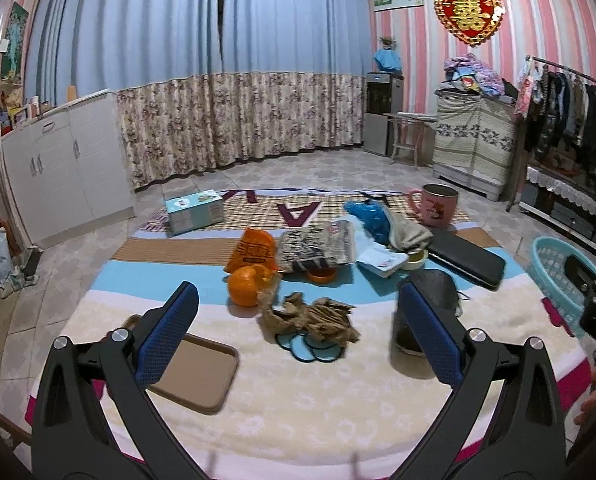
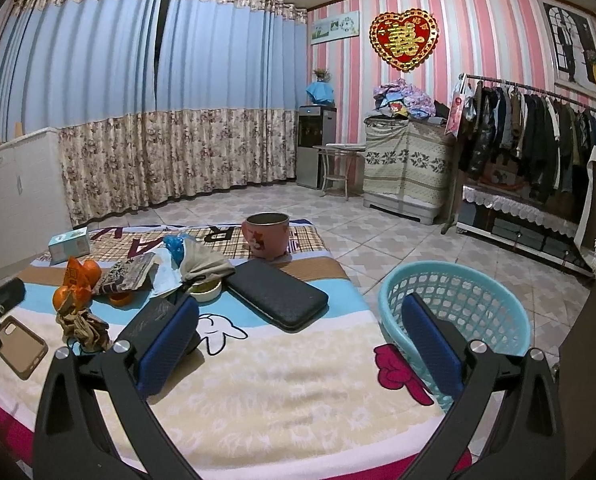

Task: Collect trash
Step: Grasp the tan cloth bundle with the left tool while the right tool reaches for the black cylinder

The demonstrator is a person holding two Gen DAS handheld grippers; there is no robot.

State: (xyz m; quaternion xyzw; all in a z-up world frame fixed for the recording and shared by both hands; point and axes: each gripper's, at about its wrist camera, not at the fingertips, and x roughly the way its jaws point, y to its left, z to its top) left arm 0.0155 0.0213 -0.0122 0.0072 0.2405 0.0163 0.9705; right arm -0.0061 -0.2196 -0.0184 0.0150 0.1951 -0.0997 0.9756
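Note:
Trash lies on a blanket-covered table: a crumpled brown paper wad [image 1: 312,320], an orange snack wrapper [image 1: 252,252], a patterned snack bag [image 1: 318,246] and a blue plastic bag [image 1: 368,216]. My left gripper [image 1: 298,324] is open and empty, jaws wide on either side of the brown paper, just short of it. My right gripper [image 2: 300,340] is open and empty above the table's right part. A turquoise basket [image 2: 454,304] stands right of the table, behind the right finger. The brown paper also shows in the right wrist view [image 2: 84,326].
An orange [image 1: 244,286], a brown phone case [image 1: 190,372], a black wallet [image 1: 468,258], a black mask [image 1: 434,290], a pink mug [image 1: 438,204], a tissue box [image 1: 194,210], a grey cloth [image 1: 410,234] and a white tray [image 1: 380,262] also lie on the table.

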